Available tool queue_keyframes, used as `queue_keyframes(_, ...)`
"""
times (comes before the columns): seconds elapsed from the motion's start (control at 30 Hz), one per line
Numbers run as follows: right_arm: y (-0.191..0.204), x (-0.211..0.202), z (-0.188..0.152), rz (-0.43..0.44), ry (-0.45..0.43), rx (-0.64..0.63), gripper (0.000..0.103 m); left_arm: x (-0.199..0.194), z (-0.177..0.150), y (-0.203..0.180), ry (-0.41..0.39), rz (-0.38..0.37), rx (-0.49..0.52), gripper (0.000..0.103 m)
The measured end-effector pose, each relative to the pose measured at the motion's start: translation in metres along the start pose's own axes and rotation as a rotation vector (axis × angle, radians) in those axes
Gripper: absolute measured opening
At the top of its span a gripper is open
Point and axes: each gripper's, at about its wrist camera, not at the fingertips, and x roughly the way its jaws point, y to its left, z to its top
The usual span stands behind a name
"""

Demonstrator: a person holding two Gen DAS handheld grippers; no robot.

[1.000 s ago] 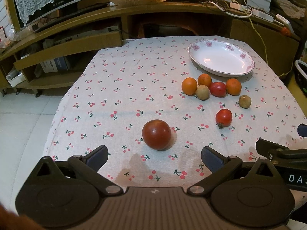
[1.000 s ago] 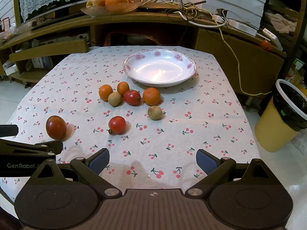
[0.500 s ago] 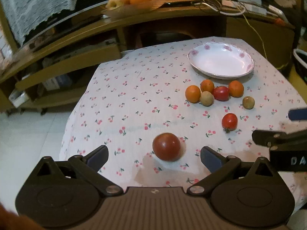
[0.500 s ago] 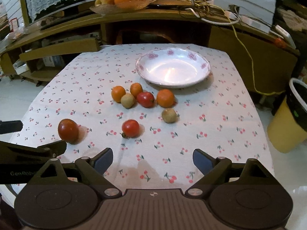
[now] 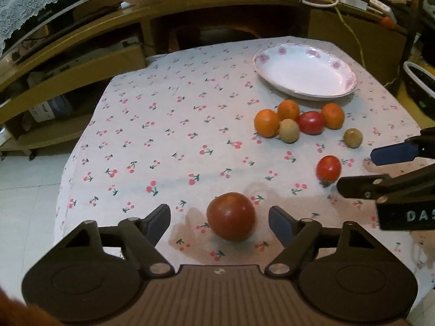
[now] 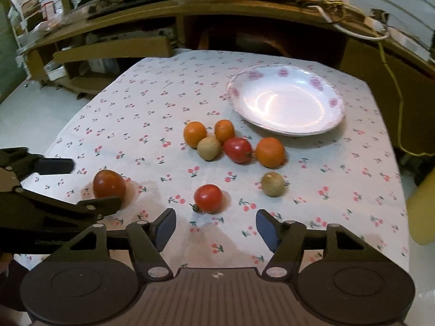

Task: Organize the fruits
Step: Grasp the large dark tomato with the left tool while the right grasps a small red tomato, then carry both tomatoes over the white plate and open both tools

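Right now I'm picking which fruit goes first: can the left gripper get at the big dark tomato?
Probably yes. The left gripper is open, and the dark tomato sits on the tablecloth between its fingers with nothing between them.

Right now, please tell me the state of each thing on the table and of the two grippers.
left gripper: open, fingers on both sides of the dark tomato, not touching it.
right gripper: open, holding nothing, just before the small red tomato.
dark tomato: loose on the tablecloth.
small red tomato: on the tablecloth, alone.
plate: upright, nothing in it.
cluster of fruits: on the tablecloth beside the plate.
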Motion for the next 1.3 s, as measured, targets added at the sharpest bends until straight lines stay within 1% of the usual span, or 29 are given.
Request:
queue_keyframes(0.03,-0.001,0.002,0.001,0.005,0.001,-0.005,0.061,0.002,0.0,0.002,0.009,-0.008,-0.008,0.074)
queue_keyframes(0.1,-0.003,0.006,0.002,0.014,0.004,-0.005,0.06,0.006,0.0,0.005,0.02,-0.041,-0.026,0.069)
queue_keyframes(0.13,-0.004,0.008,0.003,0.019,0.007,-0.003,0.06,0.007,0.0,0.005,0.023,-0.045,-0.028,0.069)
queue_keyframes(0.17,-0.005,0.01,0.003,0.023,0.011,-0.002,0.056,0.008,0.0,0.004,0.023,-0.041,-0.023,0.068)
queue_keyframes(0.3,-0.006,0.018,0.004,0.041,0.028,0.002,0.049,0.012,0.0,0.002,0.025,-0.04,-0.011,0.065)
queue_keyframes(0.37,-0.006,0.022,0.005,0.047,0.036,-0.001,0.044,0.016,0.001,0.003,0.032,-0.036,-0.012,0.062)
queue_keyframes(0.43,-0.006,0.027,0.006,0.05,0.045,-0.001,0.042,0.019,0.001,0.003,0.04,-0.051,-0.02,0.055)
queue_keyframes(0.5,-0.006,0.031,0.007,0.052,0.053,-0.002,0.036,0.02,0.001,0.003,0.047,-0.063,-0.026,0.051)
queue_keyframes(0.57,-0.007,0.033,0.008,0.065,0.065,-0.001,0.027,0.022,0.001,0.001,0.052,-0.061,-0.024,0.05)
queue_keyframes(0.6,-0.007,0.034,0.008,0.077,0.071,0.0,0.025,0.022,0.002,0.001,0.049,-0.061,-0.024,0.049)
queue_keyframes(0.63,-0.006,0.034,0.008,0.075,0.071,-0.004,0.025,0.023,0.002,0.0,0.049,-0.062,-0.024,0.047)
queue_keyframes(0.83,-0.008,0.032,0.007,0.085,0.076,-0.008,0.024,0.021,0.004,-0.003,0.059,-0.053,-0.016,0.046)
queue_keyframes(1.0,-0.013,0.019,0.007,0.091,0.044,0.002,0.024,0.013,0.012,-0.017,0.043,-0.06,0.012,0.046)
queue_keyframes(1.1,-0.017,0.008,0.01,0.092,0.016,0.013,0.024,0.006,0.023,-0.025,0.025,-0.068,0.029,0.046)
queue_keyframes(1.2,-0.022,-0.001,0.016,0.091,-0.015,0.029,0.024,0.002,0.04,-0.034,-0.006,-0.097,0.046,0.046)
queue_keyframes(1.3,-0.029,-0.006,0.023,0.088,-0.044,0.055,0.024,0.009,0.06,-0.041,-0.027,-0.118,0.071,0.046)
